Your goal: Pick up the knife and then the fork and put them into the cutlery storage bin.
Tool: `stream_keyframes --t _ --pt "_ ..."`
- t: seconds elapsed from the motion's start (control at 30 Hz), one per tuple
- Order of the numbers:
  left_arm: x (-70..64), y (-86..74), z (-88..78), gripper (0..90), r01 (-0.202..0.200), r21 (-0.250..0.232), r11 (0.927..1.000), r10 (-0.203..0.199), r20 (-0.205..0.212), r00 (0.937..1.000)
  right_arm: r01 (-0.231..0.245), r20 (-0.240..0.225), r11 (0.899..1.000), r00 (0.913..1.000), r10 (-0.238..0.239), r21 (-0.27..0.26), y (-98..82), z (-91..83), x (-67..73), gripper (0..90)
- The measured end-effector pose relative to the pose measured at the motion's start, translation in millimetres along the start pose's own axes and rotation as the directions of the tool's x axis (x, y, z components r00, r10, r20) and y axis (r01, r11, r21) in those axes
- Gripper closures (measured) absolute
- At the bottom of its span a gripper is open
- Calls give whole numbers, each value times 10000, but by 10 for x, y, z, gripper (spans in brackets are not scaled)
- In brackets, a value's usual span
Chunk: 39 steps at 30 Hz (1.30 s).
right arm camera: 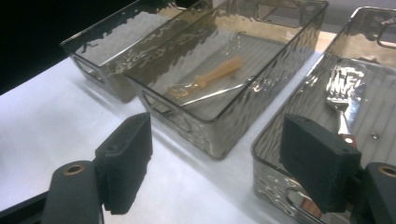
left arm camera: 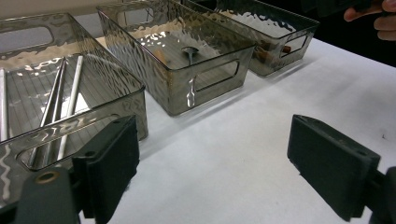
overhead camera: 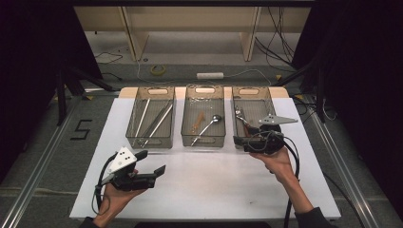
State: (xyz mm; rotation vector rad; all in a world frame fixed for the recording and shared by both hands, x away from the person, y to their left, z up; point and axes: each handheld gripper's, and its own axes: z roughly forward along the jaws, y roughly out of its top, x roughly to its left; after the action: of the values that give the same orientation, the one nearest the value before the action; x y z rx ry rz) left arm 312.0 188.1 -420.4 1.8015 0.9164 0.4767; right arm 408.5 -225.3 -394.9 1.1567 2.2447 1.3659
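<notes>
Three smoky clear bins stand in a row on the white table (overhead camera: 204, 185). The left bin (overhead camera: 129, 124) holds metal chopsticks (overhead camera: 158, 121), the middle bin (overhead camera: 203, 142) a wooden spoon (overhead camera: 198, 121) and a metal spoon (overhead camera: 209, 125), and the right bin (overhead camera: 253, 90) a fork (overhead camera: 240, 116). My left gripper (overhead camera: 152, 162) is open and empty, low over the table in front of the left bin. My right gripper (overhead camera: 240, 142) is open and empty at the right bin's near left corner. In the right gripper view the fork (right arm camera: 344, 100) lies just beyond the open jaws.
Bare white tabletop runs between the bins and the front edge. A cable trails from each gripper. Behind the table are a wooden bench, floor cables and a roll of tape (overhead camera: 158, 70). In the left gripper view a hand (left arm camera: 376, 18) sits beyond the right bin (left arm camera: 280, 39).
</notes>
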Motion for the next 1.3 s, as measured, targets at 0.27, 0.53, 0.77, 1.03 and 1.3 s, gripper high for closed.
stream_keyframes --t 0.27,0.53,0.77,1.03,1.3 --pt "-3 3 -1 162 7 -16 10000 -7 5 10000 64 -353 9990 9993 -80 -438 -102 -72 89 248" --pt "2 -6 -16 162 -65 16 10000 64 90 9999 -31 -549 9970 9985 -11 -771 -238 -166 145 236" --pt "18 -10 -32 162 75 -41 10000 -74 120 9999 27 -638 9948 9979 -92 -1014 -379 -260 215 231" --pt "8 -11 -22 162 90 -38 10000 -90 147 9999 281 -575 9952 9978 -336 -935 -559 -341 297 225" --pt "5 -11 -22 162 114 -34 9999 -113 191 9998 259 -514 9941 9982 -314 -1053 -650 -409 336 221"
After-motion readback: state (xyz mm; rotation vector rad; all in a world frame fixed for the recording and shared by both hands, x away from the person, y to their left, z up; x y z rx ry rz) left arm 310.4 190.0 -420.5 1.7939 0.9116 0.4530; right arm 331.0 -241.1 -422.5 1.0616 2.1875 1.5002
